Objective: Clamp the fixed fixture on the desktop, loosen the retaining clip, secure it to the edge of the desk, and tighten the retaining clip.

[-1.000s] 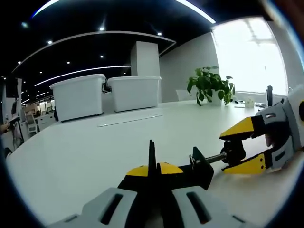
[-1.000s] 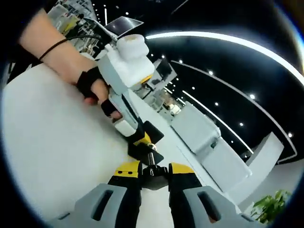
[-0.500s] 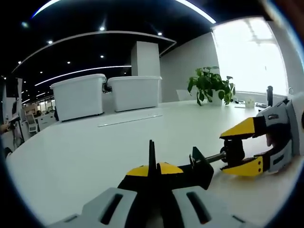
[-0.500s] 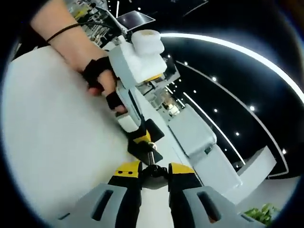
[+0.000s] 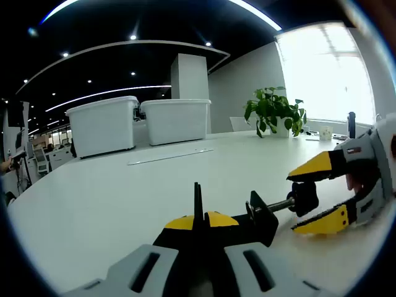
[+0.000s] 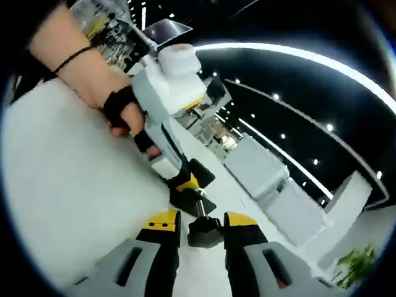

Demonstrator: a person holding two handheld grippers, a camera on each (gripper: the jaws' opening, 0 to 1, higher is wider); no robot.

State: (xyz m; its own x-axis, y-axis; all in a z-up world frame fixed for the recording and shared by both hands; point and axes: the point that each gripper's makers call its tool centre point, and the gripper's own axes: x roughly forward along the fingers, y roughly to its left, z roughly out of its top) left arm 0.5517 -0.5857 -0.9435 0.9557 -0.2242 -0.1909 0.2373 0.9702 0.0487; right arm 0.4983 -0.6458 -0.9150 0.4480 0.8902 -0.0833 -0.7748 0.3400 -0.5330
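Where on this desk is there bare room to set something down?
In the left gripper view the desk lies bare from the left gripper back to the two white bins, and right toward the plant. It is crowded by the clamp, where the right gripper brackets its knob.

You're at a wide white desk (image 5: 117,198) in an open office with a black ceiling (image 5: 124,25) — curved light strips (image 5: 253,13) and small spotlights overhead. Two white bins (image 5: 139,124) stand at the far edge before a white pillar (image 5: 189,77). A potted plant (image 5: 274,111) sits beside the bright window (image 5: 325,71).
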